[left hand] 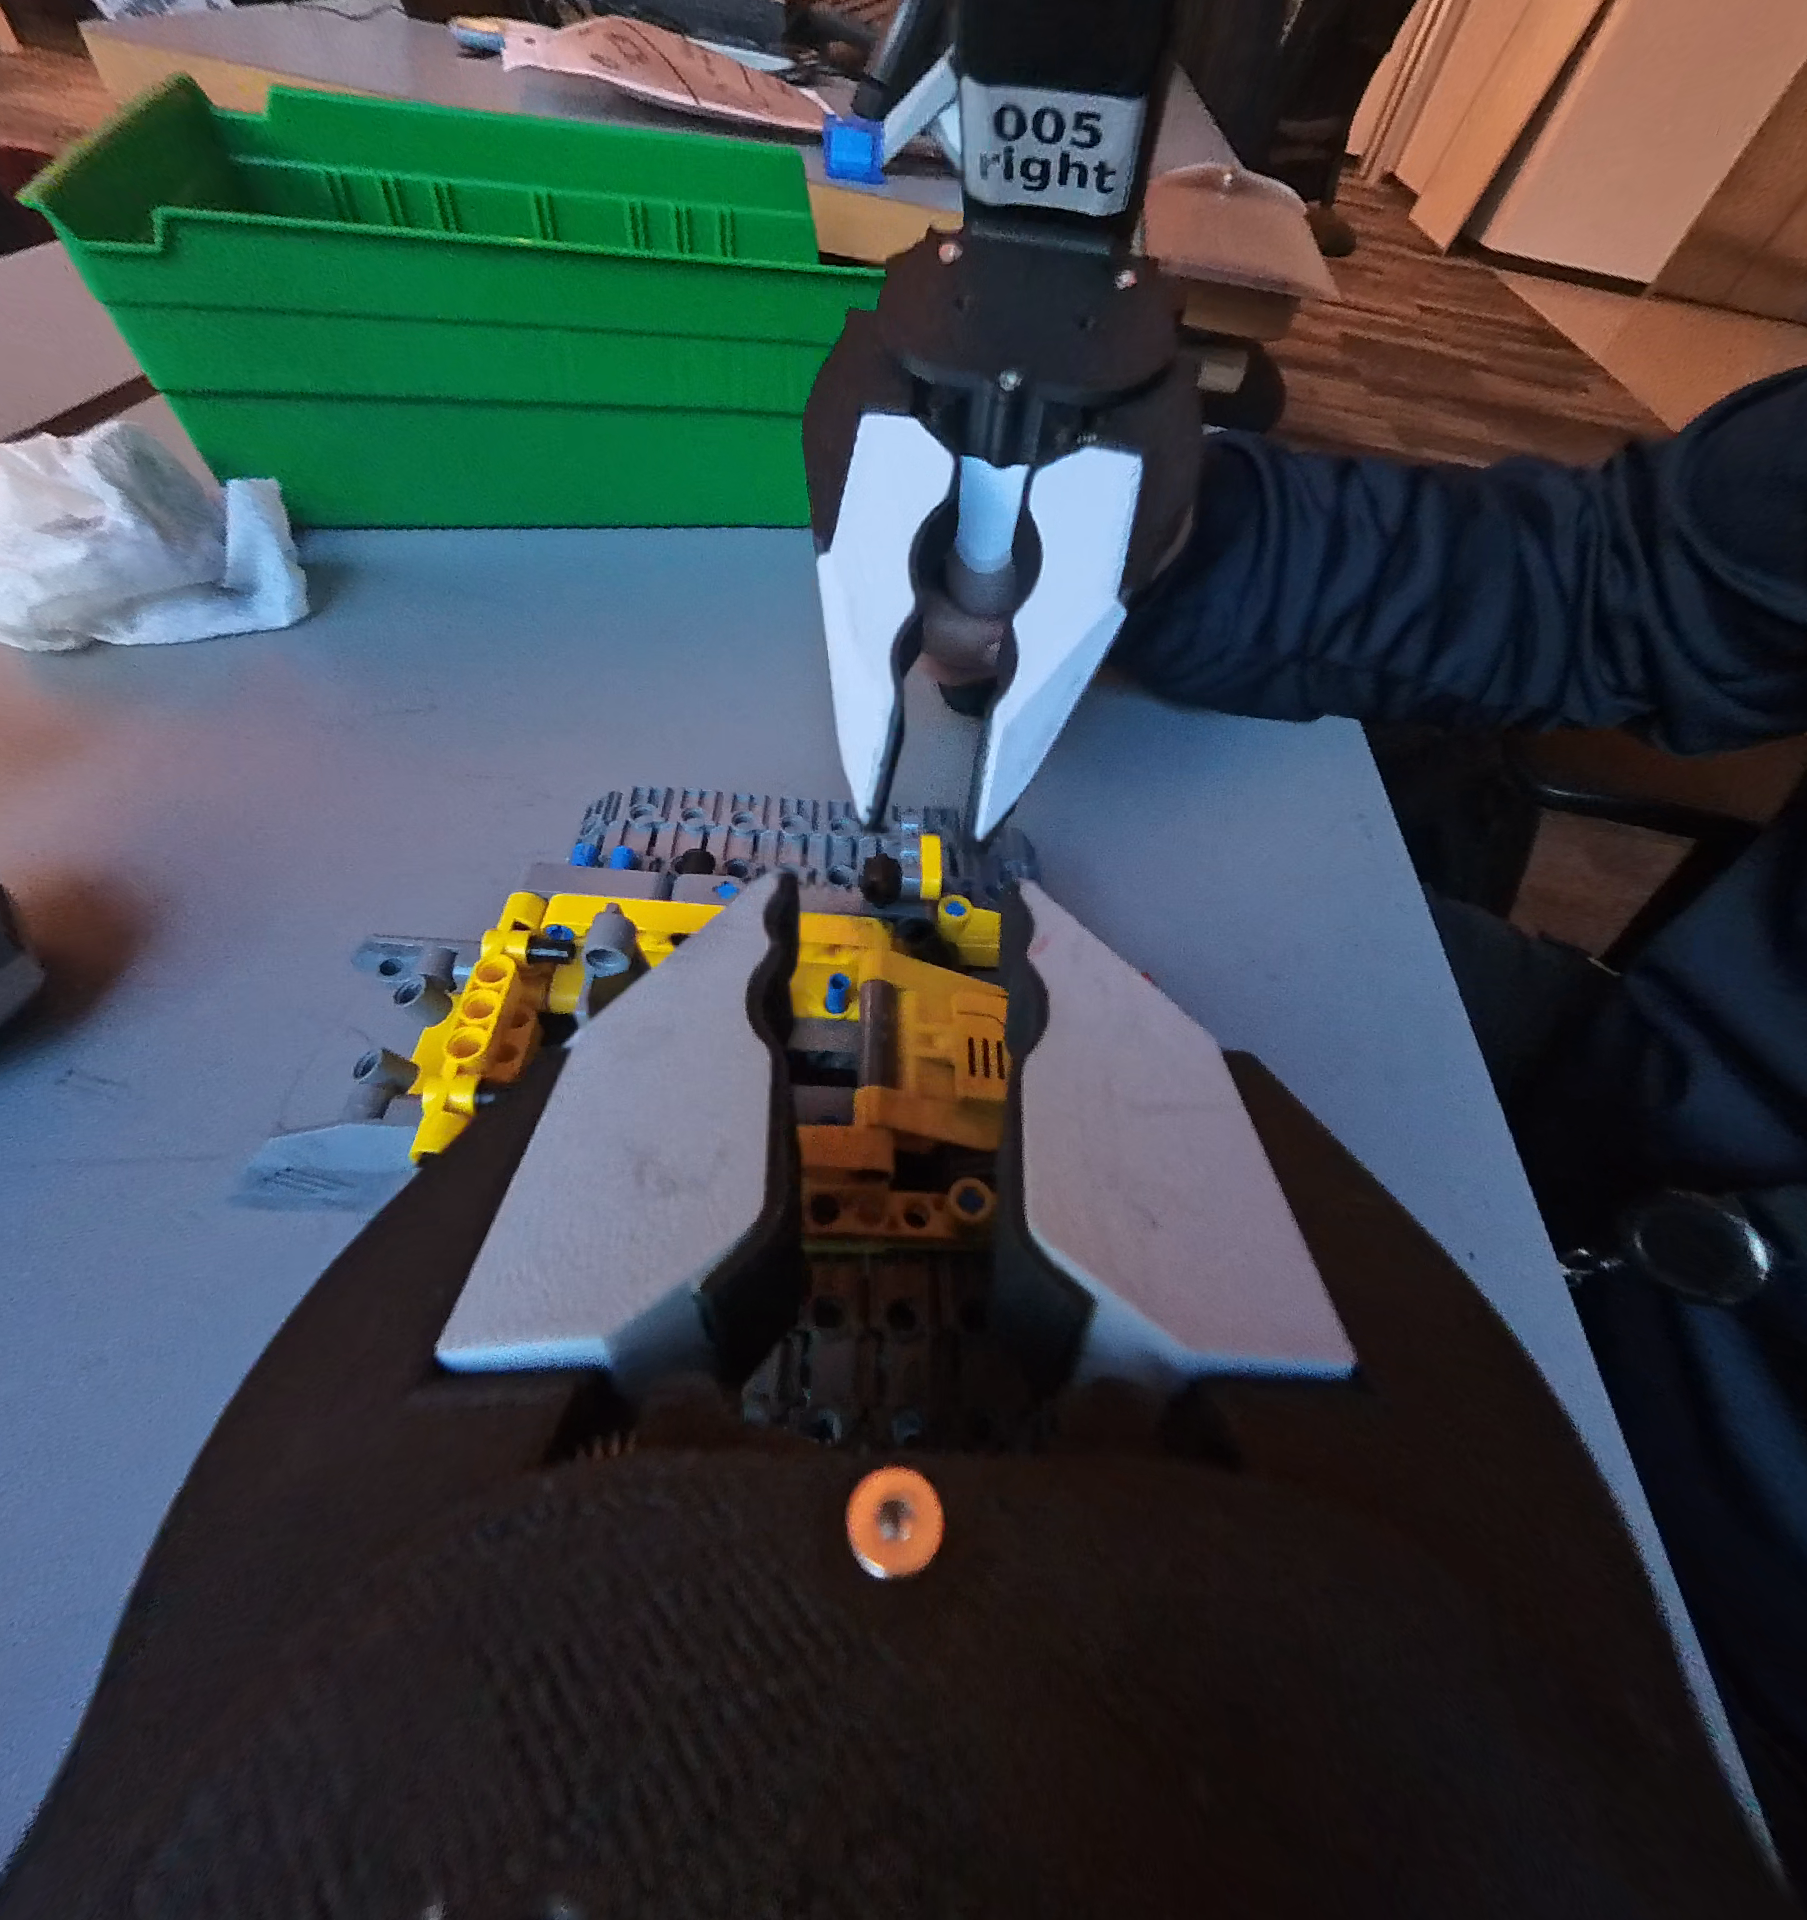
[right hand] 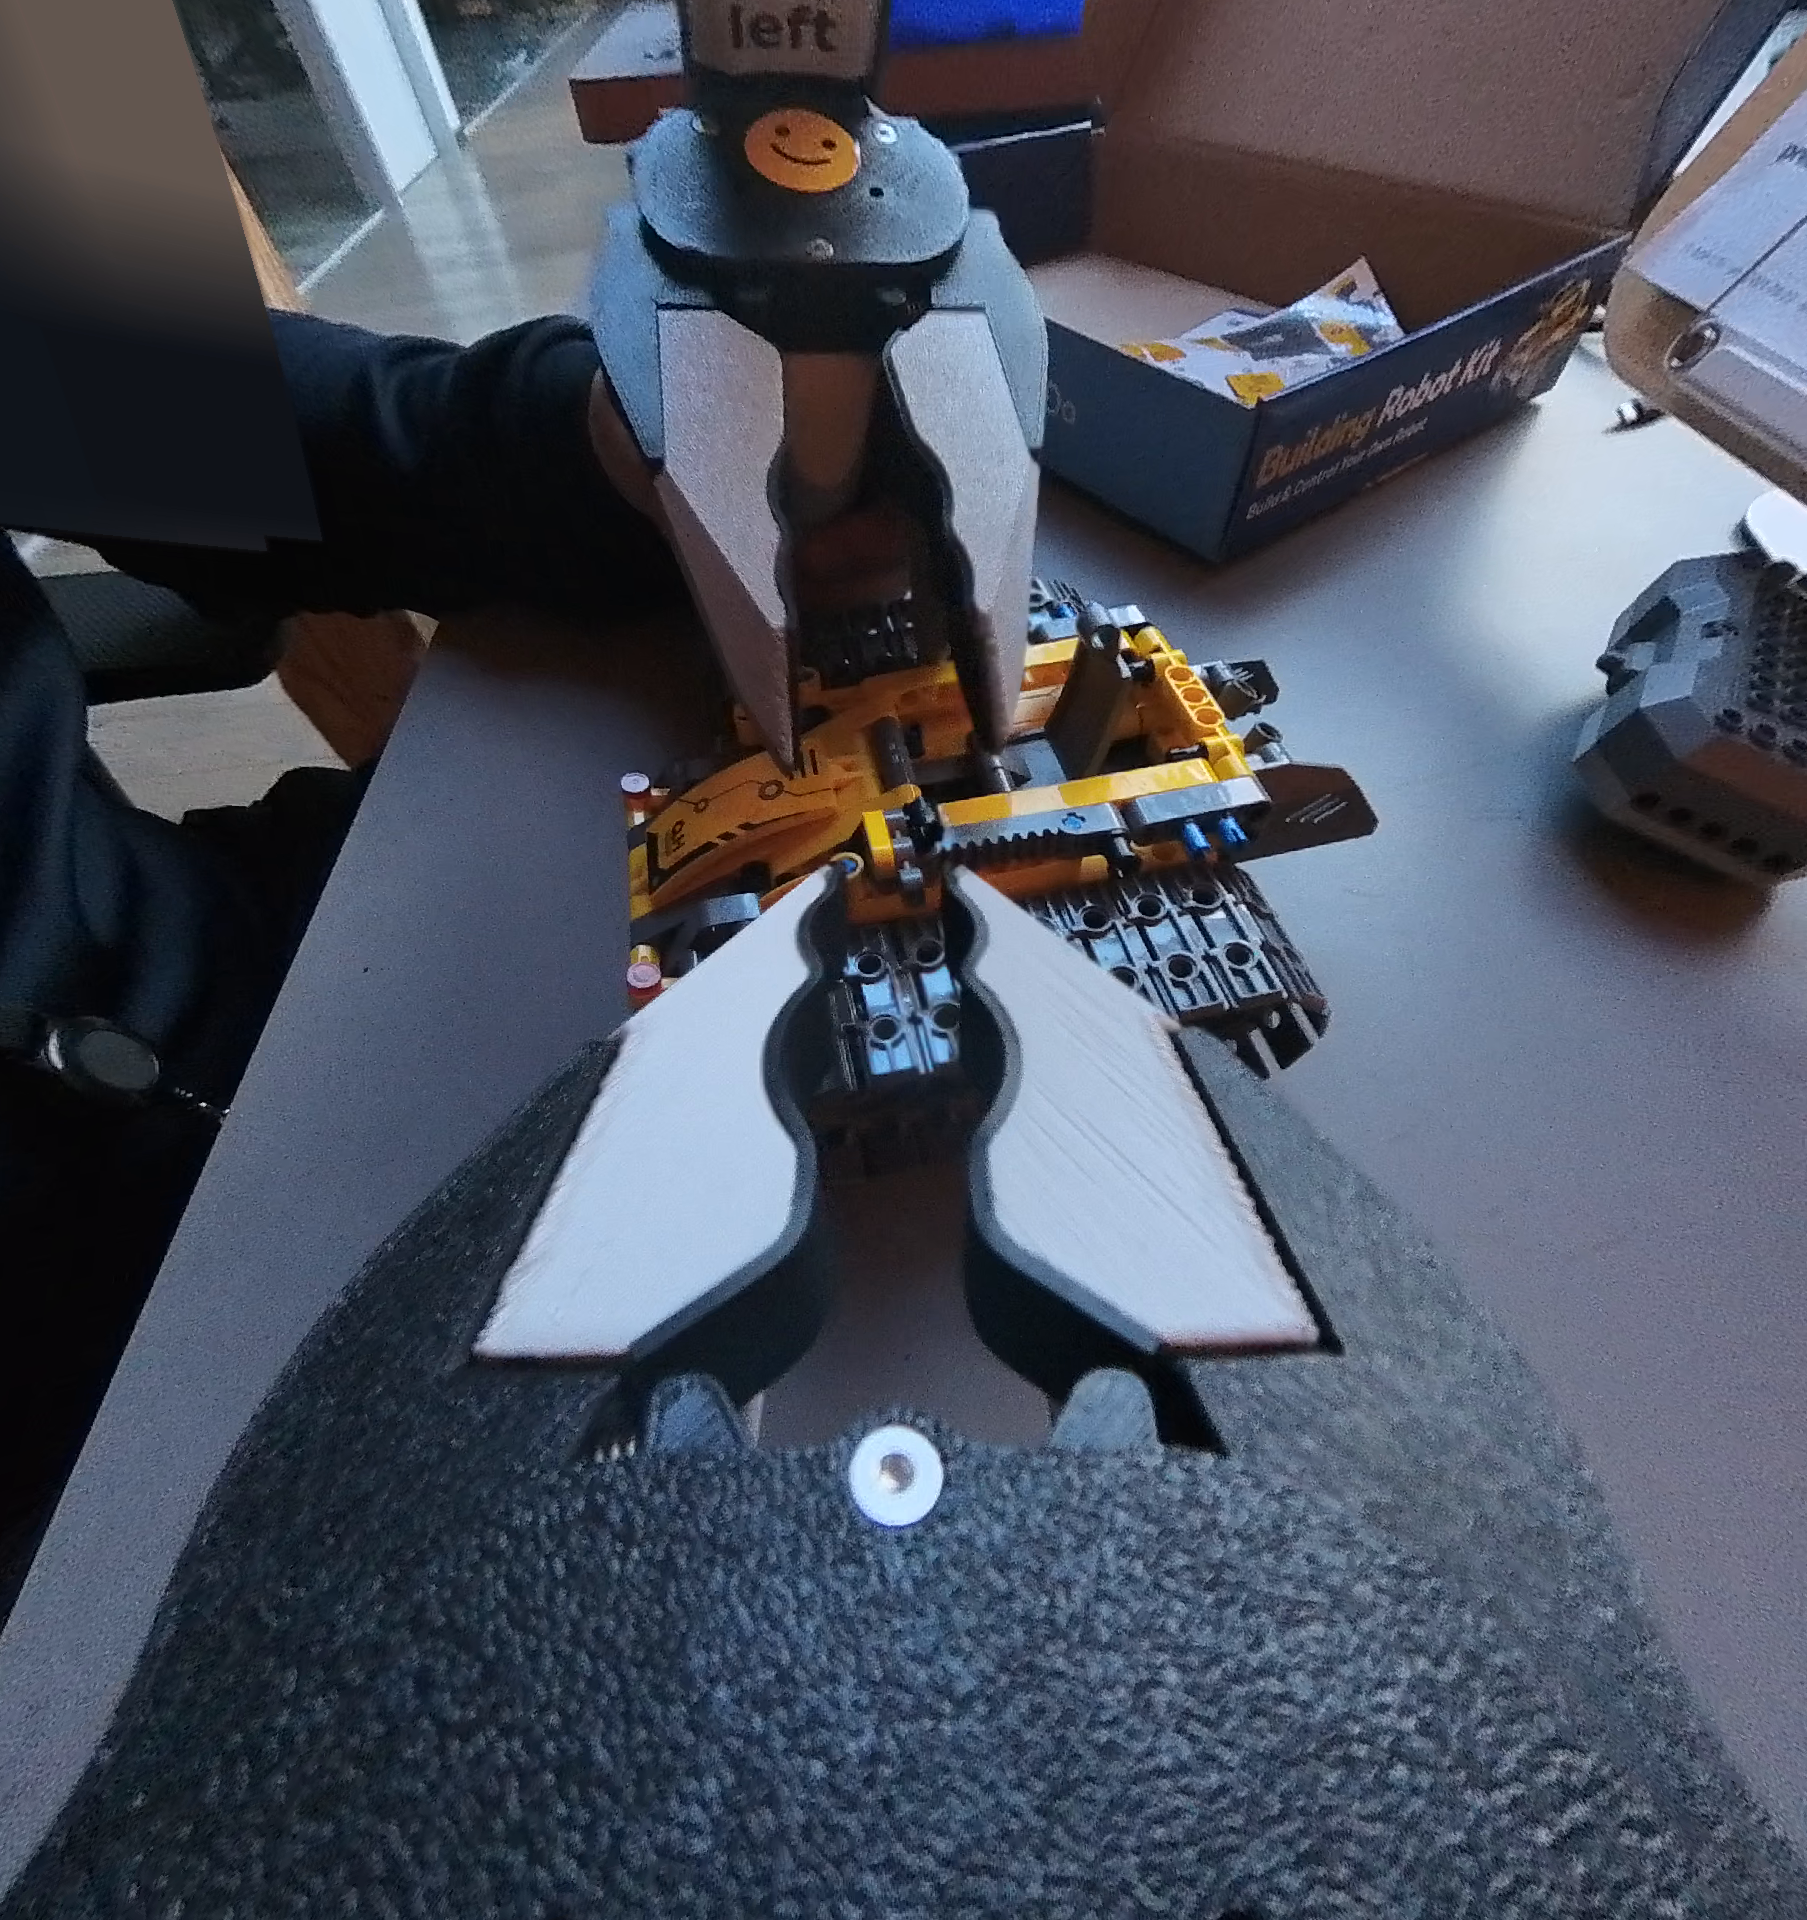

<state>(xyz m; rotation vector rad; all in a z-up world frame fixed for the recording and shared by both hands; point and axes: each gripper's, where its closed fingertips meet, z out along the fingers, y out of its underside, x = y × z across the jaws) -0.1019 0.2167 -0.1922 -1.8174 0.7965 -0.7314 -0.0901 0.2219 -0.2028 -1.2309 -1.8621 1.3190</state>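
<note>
On the table (left hand: pixel 255 790), both grippers apparently grip the brick model (right hand: pixel 774 821).

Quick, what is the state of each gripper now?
Left gripper: closed around the yellow body of the toy model on the table.
Right gripper: partly open, tips at the model's grey track; a grip cannot be told.

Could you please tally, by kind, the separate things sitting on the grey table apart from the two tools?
Brick-built models: 1, yellow and grey
Green bins: 1
White crumpled cloths: 1
Cardboard boxes: 1, open, blue-sided
Grey studded blocks: 1
Total: 5
</note>
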